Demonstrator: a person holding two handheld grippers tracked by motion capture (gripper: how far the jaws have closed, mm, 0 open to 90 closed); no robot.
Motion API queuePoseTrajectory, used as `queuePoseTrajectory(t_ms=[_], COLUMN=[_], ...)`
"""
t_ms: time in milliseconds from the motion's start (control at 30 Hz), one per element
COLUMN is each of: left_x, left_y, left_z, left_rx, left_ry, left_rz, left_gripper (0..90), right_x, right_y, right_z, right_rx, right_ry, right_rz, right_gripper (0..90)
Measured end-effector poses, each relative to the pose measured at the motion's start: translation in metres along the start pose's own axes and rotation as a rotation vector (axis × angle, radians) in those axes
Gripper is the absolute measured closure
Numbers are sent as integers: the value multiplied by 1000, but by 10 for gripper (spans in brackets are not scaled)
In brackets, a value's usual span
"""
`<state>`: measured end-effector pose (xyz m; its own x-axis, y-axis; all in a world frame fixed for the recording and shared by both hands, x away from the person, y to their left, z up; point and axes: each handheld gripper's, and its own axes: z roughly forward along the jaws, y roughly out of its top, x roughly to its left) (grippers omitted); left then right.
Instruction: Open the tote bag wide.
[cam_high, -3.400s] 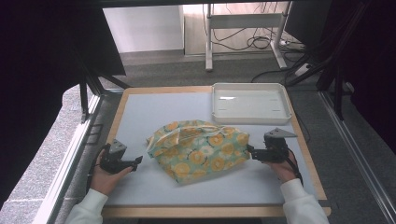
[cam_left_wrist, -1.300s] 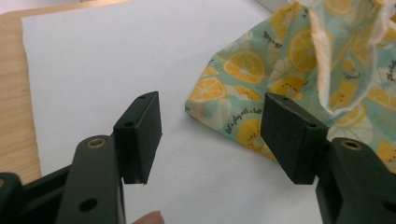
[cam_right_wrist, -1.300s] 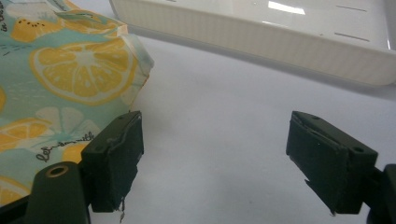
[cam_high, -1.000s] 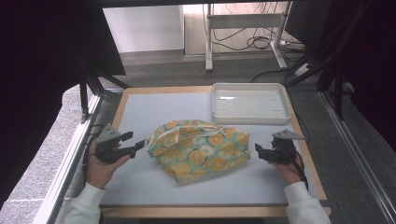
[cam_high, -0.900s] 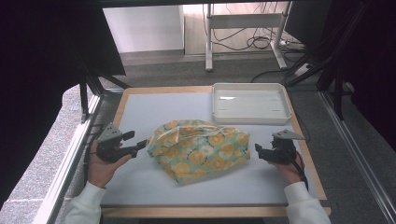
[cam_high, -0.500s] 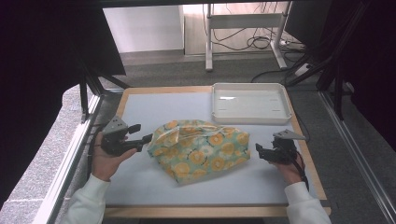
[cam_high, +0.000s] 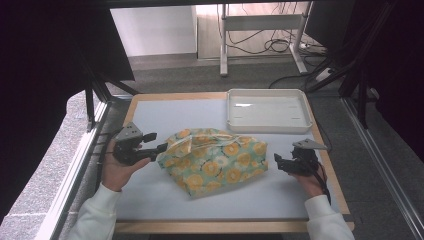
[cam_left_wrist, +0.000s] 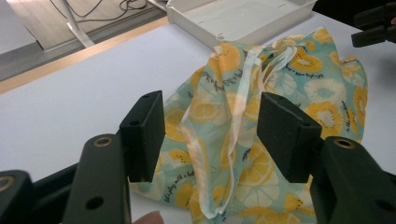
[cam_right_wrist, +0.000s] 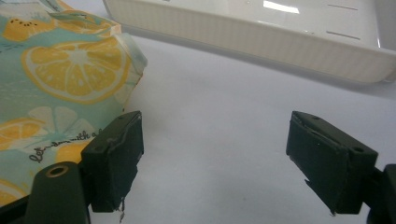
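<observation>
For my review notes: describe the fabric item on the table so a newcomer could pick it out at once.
On the pale blue table, in front of the white tray, lies a crumpled cloth bag between the left claw and right claw. It is the only soft thing there: teal fabric printed with yellow lemon slices.

Centre: crumpled lemon-print turquoise cloth bag (cam_high: 216, 161) blocks the middle of the table.
1 o'clock: shallow white plastic tray (cam_high: 268, 111), just beyond the bag.
10–11 o'clock: bare pale-blue tabletop (cam_high: 165, 115), open passage.
6 o'clock: bare front strip.
</observation>
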<state>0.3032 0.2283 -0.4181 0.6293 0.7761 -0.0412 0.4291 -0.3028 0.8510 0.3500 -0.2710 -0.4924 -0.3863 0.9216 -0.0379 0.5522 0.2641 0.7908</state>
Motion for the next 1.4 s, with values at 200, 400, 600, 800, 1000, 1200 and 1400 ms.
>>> queuePoseTrajectory(t_ms=[200,400,600,800,1000,1200,1400], left_x=[-6,-12,-18,-15,-16,-17,-17], left_y=[-2,-4,-5,-12,-16,-16,-17], left_z=[6,13,22,35,40,40,40], left_rx=[29,62,89,125,119,107,103], left_ry=[-32,-76,-76,-72,-83,-126,-145], left_rz=[24,45,69,61,75,81,73], left_gripper=[470,502,509,552,757,882,896], right_x=[-1,-2,-3,-2,-2,-2,-4], right_y=[0,-1,-1,-2,-2,-2,1], right_z=[0,0,1,2,3,1,-2], right_rx=[4,7,9,13,17,13,-1], right_ry=[-3,-4,-7,-6,-8,-7,-8], right_rz=[2,4,2,-1,-3,-1,3], right_gripper=[190,190,190,191,190,190,195])
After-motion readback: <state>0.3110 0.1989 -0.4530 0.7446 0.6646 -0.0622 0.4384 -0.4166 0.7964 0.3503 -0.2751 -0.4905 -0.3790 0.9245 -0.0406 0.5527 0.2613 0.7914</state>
